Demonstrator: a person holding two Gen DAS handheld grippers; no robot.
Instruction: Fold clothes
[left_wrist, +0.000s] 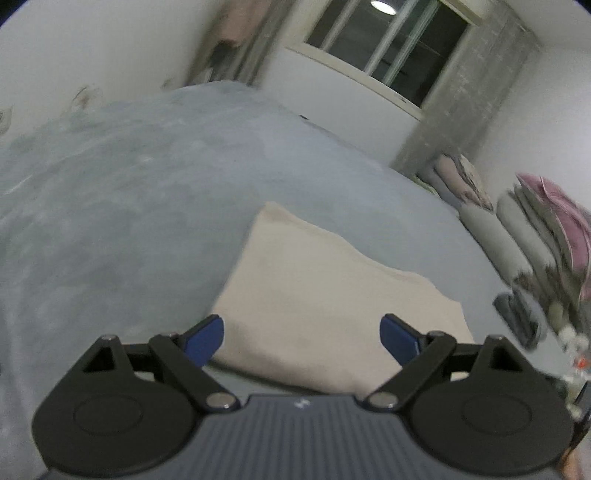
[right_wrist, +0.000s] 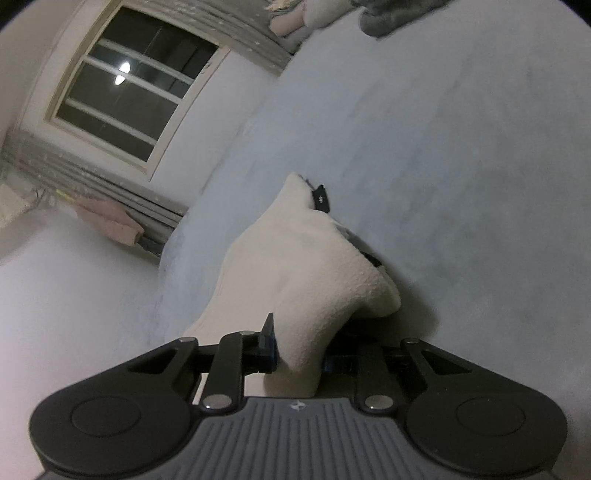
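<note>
A folded cream garment lies flat on the blue-grey bed cover. My left gripper hovers over its near edge, jaws wide open, blue pads clear of the cloth. In the right wrist view my right gripper is shut on a bunched fold of a cream garment, which rises in a hump off the bed cover. A small black object sticks out behind the garment's far tip; I cannot tell what it is.
Stacked pillows and folded bedding line the bed's right side, with a dark item beside them. A window is in the far wall. A grey cloth lies at the bed's far end, and a pink cloth lies below the window.
</note>
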